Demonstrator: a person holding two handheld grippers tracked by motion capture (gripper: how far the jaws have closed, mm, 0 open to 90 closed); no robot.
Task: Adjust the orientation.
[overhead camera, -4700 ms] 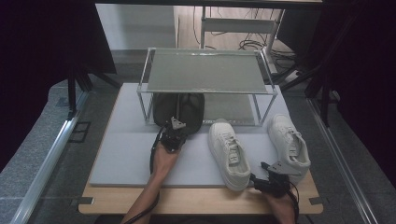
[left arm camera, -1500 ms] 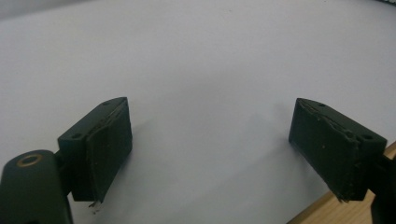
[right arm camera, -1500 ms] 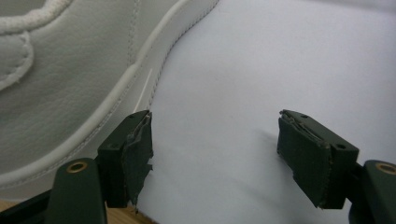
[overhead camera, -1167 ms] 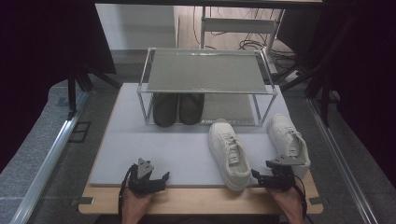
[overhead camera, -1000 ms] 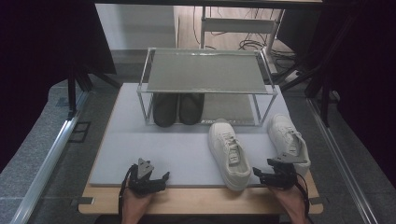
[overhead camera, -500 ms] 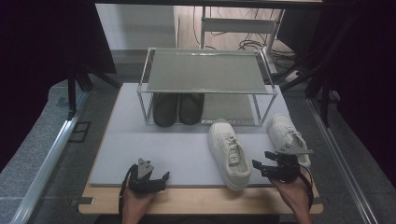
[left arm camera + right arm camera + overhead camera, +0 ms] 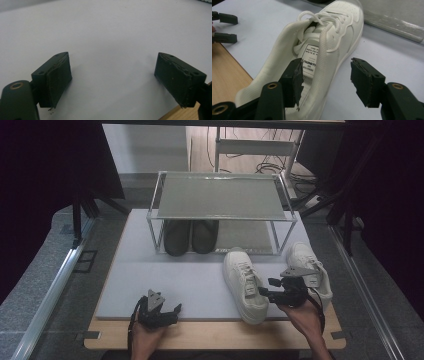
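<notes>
A pair of dark shoes (image 7: 191,236) stood side by side under a metal-framed rack with a grey mesh shelf (image 7: 220,196). The rack stood at the far end of a pale grey mat (image 7: 165,275), which lay on a wooden tabletop (image 7: 210,336).

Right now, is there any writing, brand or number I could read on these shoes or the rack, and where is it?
"LIANGRU" is my best reading, uncertain, of the bold line on the white tongue label inside the white lace-up leather sneaker.
The smaller lines on that label are too small to read.
No readable text on the dark shoes or the metal mesh rack.
</notes>
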